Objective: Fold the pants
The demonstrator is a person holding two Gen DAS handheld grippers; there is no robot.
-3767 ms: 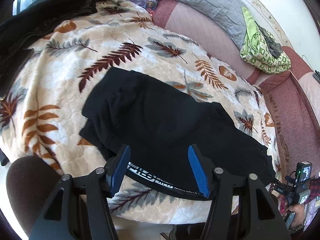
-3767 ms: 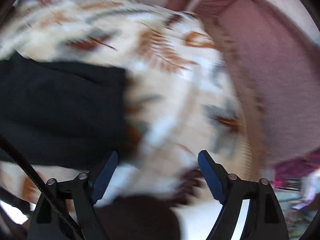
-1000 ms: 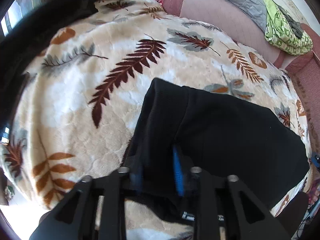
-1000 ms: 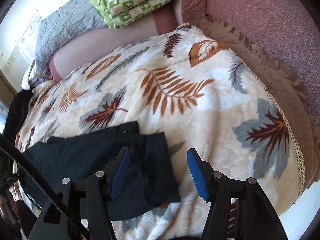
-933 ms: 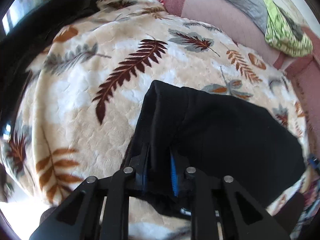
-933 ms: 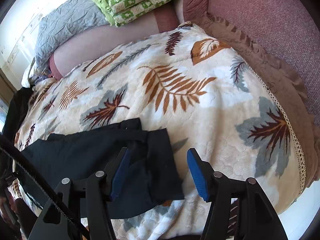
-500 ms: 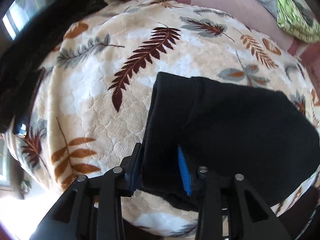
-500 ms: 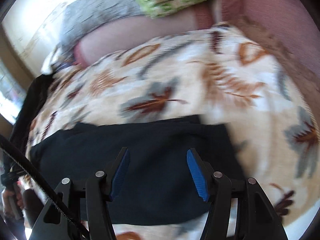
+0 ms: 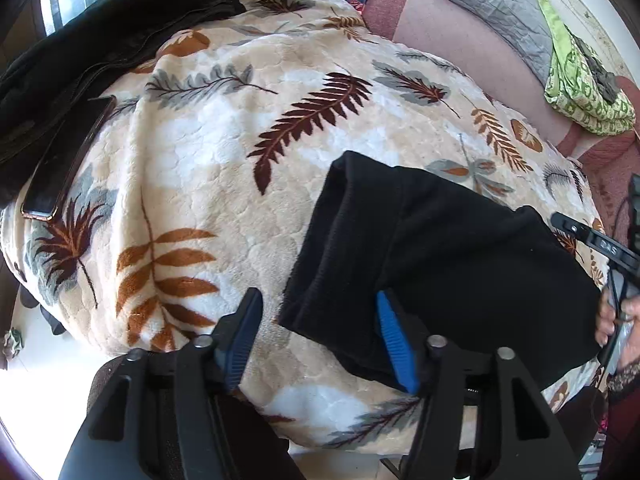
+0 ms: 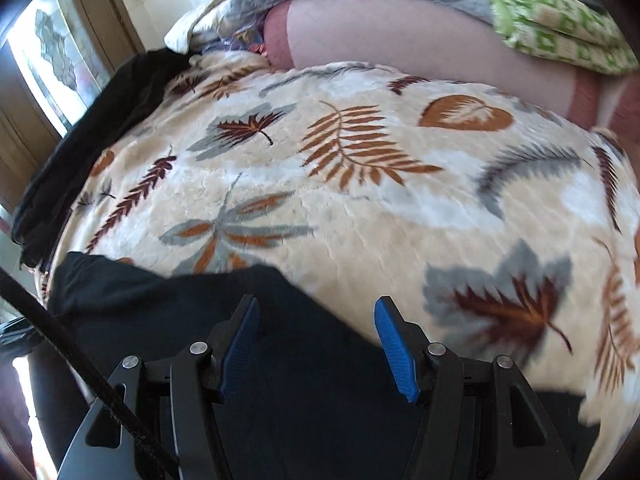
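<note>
Now the leaf-print blanket (image 9: pixel 208 152) fills most of the left view, with the folded black pants (image 9: pixel 460 256) at lower right of center, long axis running toward the right edge. My left gripper (image 9: pixel 318 340) is opening, its left end loose between the jaws; my right gripper (image 10: pixel 316 340) hovers apart over them.

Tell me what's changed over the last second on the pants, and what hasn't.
The left gripper has let go of the pants: its jaws, clamped on the folded edge a second ago, are opening, with the fabric lying loose between them. The right gripper swung from the far end of the pants toward the middle, jaws open and empty throughout. The pants stay folded on the blanket.
</note>
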